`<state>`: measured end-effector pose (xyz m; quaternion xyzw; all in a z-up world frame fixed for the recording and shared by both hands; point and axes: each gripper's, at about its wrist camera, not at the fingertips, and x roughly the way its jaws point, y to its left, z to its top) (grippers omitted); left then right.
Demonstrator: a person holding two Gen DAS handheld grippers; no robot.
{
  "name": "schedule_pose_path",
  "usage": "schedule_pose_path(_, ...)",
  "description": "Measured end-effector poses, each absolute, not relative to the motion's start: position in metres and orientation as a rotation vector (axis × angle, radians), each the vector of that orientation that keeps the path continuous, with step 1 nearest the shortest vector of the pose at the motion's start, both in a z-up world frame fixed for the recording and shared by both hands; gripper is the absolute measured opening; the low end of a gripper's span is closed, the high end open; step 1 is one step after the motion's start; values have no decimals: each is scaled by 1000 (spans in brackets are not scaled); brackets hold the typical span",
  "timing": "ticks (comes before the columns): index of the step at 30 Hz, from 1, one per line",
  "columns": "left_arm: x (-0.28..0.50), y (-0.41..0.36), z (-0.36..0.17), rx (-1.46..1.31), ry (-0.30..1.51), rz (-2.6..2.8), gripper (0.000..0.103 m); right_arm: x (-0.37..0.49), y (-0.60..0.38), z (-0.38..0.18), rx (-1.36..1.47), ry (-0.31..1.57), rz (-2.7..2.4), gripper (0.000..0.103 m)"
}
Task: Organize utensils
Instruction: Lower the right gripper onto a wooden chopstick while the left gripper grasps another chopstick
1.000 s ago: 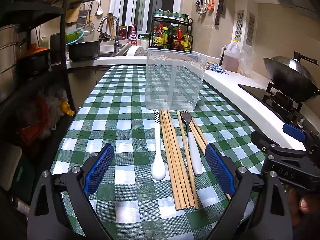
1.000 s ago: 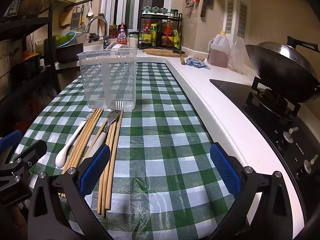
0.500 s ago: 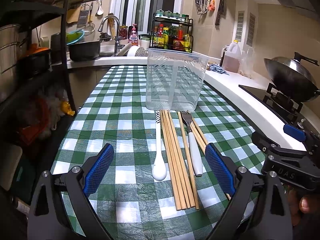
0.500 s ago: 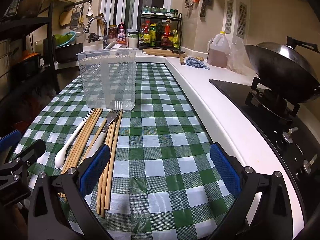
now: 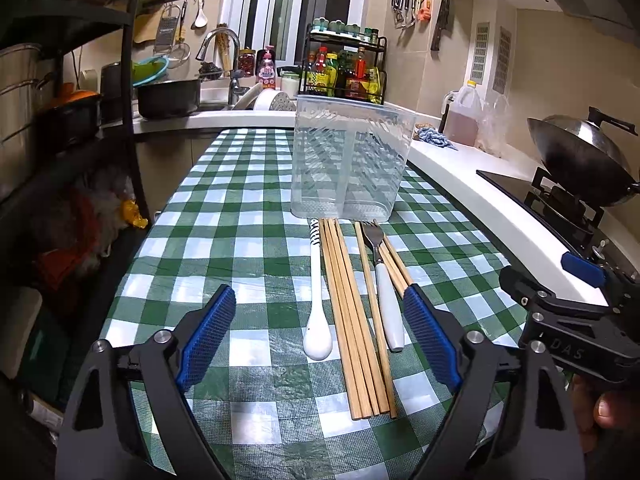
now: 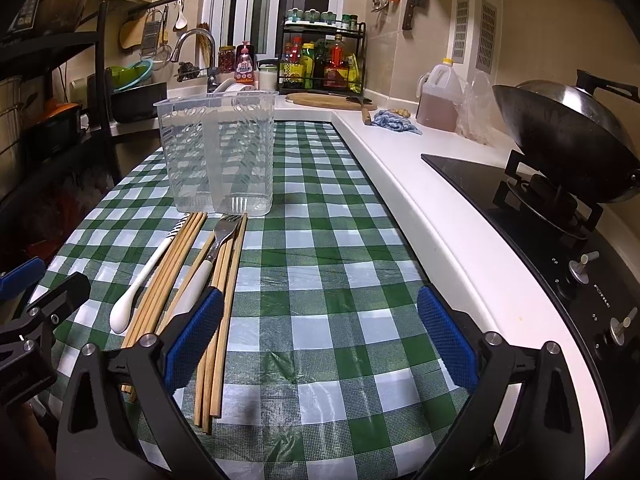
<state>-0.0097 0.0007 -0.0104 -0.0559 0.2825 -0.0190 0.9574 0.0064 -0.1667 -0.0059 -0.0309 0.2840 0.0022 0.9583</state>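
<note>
A clear plastic utensil holder [image 5: 352, 160] with two compartments stands empty on the green checked tablecloth; it also shows in the right wrist view [image 6: 218, 152]. In front of it lie a white spoon [image 5: 317, 320] [image 6: 136, 292], several wooden chopsticks [image 5: 352, 320] [image 6: 172, 272] and a white-handled fork [image 5: 386, 296] [image 6: 208, 256], side by side. My left gripper [image 5: 320, 340] is open and empty, low over the near ends of the utensils. My right gripper [image 6: 320, 340] is open and empty, to the right of the utensils over bare cloth.
A white counter edge [image 6: 420, 216] runs along the table's right side, with a hob and wok [image 6: 568, 132] beyond. A sink, spice rack [image 5: 344, 68] and oil jug [image 6: 438, 96] stand at the back. A dark shelf unit [image 5: 60, 120] stands left.
</note>
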Motion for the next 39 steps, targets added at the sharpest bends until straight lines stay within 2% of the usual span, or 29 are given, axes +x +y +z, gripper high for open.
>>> schedule_pose_path(3, -6, 4, -16, -130, 608, -34, 69, 8, -166, -9, -50, 599, 36, 77)
schedule_pose_path(5, -2, 9, -22, -152, 646, -28, 51, 11, -165, -14, -34, 631, 81, 54)
schedule_pose_path(7, 4, 16, -31, -191, 698, -31, 38, 15, -162, -20, -14, 680, 136, 37)
schedule_pose_path(10, 9, 21, -42, -218, 752, -31, 33, 21, -161, -33, 27, 762, 196, 28)
schedule_pose_path(16, 7, 18, -44, -240, 753, -85, 25, 24, -149, -53, 52, 864, 282, 23)
schedule_pose_path(23, 10, -3, -56, -193, 830, -171, 11, 24, -138, -58, 3, 896, 320, 22)
schedule_pose_path(31, 6, -10, -63, -154, 860, -151, 10, 23, -137, -58, -16, 906, 334, 15)
schedule_pose_path(34, 3, -14, -62, -114, 854, -138, 10, 23, -137, -60, -23, 914, 328, 8)
schedule_pose_path(39, 3, -12, -60, -104, 855, -124, 7, 22, -140, -60, -30, 904, 307, 7)
